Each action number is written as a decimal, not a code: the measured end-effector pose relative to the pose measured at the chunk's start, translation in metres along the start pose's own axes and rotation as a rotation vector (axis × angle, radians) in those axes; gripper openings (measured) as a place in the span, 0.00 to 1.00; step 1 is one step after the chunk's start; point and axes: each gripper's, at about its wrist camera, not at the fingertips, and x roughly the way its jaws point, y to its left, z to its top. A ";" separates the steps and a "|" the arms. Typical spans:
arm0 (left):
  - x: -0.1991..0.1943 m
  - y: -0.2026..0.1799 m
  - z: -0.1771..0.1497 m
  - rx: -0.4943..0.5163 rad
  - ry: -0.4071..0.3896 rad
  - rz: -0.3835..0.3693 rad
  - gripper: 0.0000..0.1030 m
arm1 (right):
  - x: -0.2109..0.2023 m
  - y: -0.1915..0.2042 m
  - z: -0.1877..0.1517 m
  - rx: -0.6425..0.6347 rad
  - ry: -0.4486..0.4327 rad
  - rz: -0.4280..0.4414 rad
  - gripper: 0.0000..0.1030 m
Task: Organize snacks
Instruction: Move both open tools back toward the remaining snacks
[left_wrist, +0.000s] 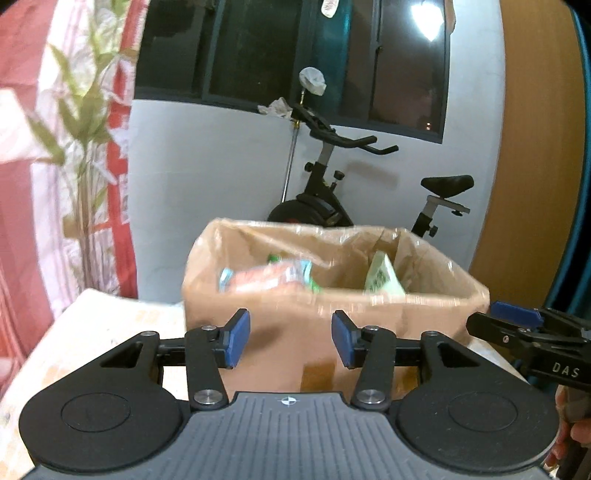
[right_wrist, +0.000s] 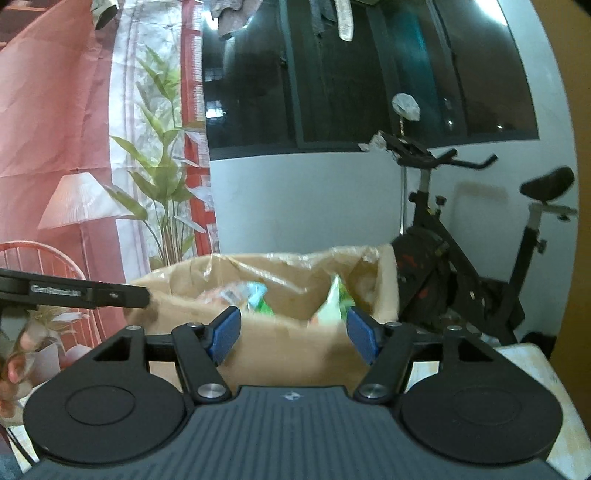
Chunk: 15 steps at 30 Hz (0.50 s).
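Currently noted:
Snack packets (left_wrist: 269, 275): seen lying inside cardboard box (left_wrist: 295, 332) on counter (left_wrist: 110, 332).
Handling: judged light, crinkly, slippery; best pinched at sealed edge.
Left hand-held gripper (left_wrist: 290, 339): apart, empty.
Right hand-held gripper (right_wrist: 293, 334): apart, empty.

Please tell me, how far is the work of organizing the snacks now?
Done: several snack packets already lie inside the cardboard box, a pale green one at the right. In hand: nothing; the left gripper and right gripper are both open and empty before the box. Left: no loose snack shows in these views.
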 end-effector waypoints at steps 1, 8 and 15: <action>-0.004 0.000 -0.007 -0.006 0.006 0.000 0.50 | -0.005 0.001 -0.006 0.005 0.006 -0.007 0.65; -0.007 -0.011 -0.071 0.030 0.129 -0.014 0.50 | -0.023 0.010 -0.050 0.027 0.086 -0.018 0.65; 0.010 -0.035 -0.128 0.117 0.278 -0.119 0.53 | -0.030 0.013 -0.091 0.033 0.192 -0.036 0.65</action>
